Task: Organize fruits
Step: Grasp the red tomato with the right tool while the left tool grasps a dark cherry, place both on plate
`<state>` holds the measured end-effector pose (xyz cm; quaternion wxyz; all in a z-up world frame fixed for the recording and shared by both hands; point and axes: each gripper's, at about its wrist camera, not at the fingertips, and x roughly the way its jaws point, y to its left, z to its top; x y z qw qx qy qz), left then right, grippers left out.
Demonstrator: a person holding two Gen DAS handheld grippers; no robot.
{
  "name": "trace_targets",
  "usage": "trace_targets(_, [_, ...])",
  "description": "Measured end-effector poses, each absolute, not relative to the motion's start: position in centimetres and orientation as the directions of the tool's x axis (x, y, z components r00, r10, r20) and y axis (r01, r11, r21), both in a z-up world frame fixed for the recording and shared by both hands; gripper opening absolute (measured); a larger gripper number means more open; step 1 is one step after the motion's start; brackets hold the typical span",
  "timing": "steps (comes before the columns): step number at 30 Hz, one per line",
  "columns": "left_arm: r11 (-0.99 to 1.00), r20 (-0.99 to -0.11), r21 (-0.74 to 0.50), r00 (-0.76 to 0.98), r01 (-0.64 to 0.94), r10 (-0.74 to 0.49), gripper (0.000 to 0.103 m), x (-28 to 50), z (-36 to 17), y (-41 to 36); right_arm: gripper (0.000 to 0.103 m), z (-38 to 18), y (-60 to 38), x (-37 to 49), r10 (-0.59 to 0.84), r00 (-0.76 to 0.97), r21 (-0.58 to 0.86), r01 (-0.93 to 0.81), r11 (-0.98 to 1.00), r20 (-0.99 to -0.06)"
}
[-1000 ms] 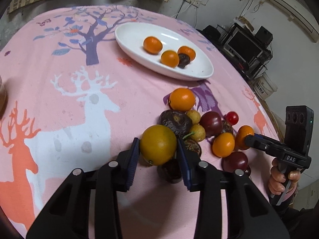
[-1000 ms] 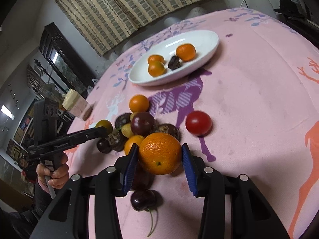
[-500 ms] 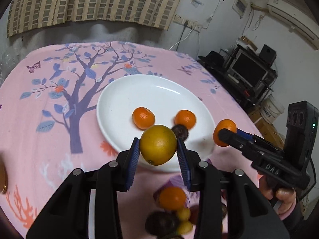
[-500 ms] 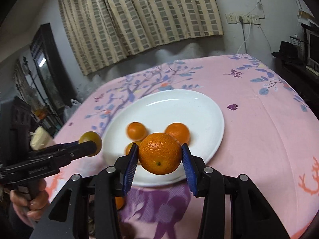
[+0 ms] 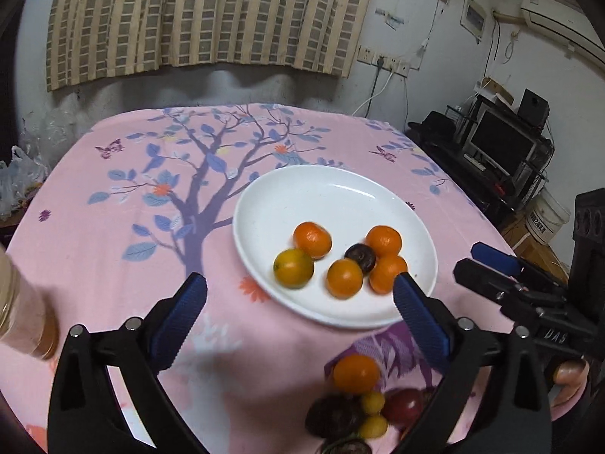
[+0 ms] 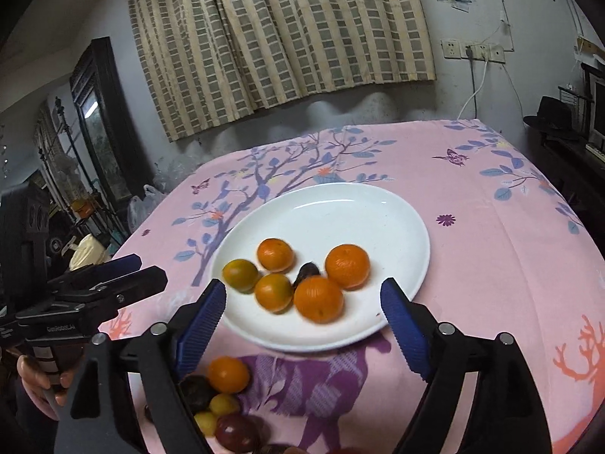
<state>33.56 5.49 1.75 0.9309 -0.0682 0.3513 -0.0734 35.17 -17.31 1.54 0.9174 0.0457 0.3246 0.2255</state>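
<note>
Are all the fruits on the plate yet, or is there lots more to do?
Not all yet. Six fruits sit on the white plate: five orange ones, like the big orange and the greenish orange, plus one dark fruit. The left gripper and right gripper are both open and empty. A pile of fruit on the pink tablecloth is left.

Left tongs (image 5: 300, 295) spread wide, right tongs (image 6: 302, 300) apparently likewise
</note>
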Motion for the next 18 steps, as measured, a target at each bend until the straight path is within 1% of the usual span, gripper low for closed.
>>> trace_targets(2, [0.984, -0.640, -0.165, 0.753, 0.063, -0.156, 0.098, 31.6, 1.2, 6.3, 0.085, 1.6, -17.0, 33.8, 0.411, 0.697, 0.168, -0.392, 0.905, -0.588])
trace_targets(4, [0.992, -0.638, -0.124, 0.764, 0.025, -0.099, 0.098, 29.6, 0.2, 7.2, 0.085, 1.4, -17.1, 32.6, 0.372, 0.706, 0.119, -0.381, 0.917, -0.602])
trace_targets(6, [0.996, -0.644, -0.086, 0.763, -0.010, -0.048, 0.098, 28.3, -0.7, 8.0, 0.085, 0.6, -17.7, 31.8, 0.364, 0.690, 0.119, -0.376, 0.919, -0.625])
trace_targets(8, [0.997, -0.658, -0.067, 0.753, -0.037, -0.017, 0.098, 27.1, -1.5, 8.9, 0.083, -0.3, -18.8, 31.2, 0.365, 0.657, 0.159, -0.353, 0.922, -0.660])
trace_targets(12, [0.992, -0.670, -0.121, 0.740, -0.032, -0.058, 0.098, 25.6, -1.9, 10.2, 0.067, -2.2, -20.5, 30.5, 0.360, 0.596, 0.200, -0.319, 0.926, -0.718])
trace_targets(15, [0.993, -0.654, -0.109, 0.755, -0.039, -0.042, 0.098, 24.8, -1.7, 10.3, 0.059, -3.3, -20.9, 29.6, 0.330, 0.582, 0.169, -0.313, 0.935, -0.743])
trace_targets(18, [0.995, -0.645, -0.086, 0.763, -0.040, -0.025, 0.098, 24.2, -1.5, 10.2, 0.054, -4.1, -20.5, 29.1, 0.323, 0.558, 0.151, -0.332, 0.931, -0.764])
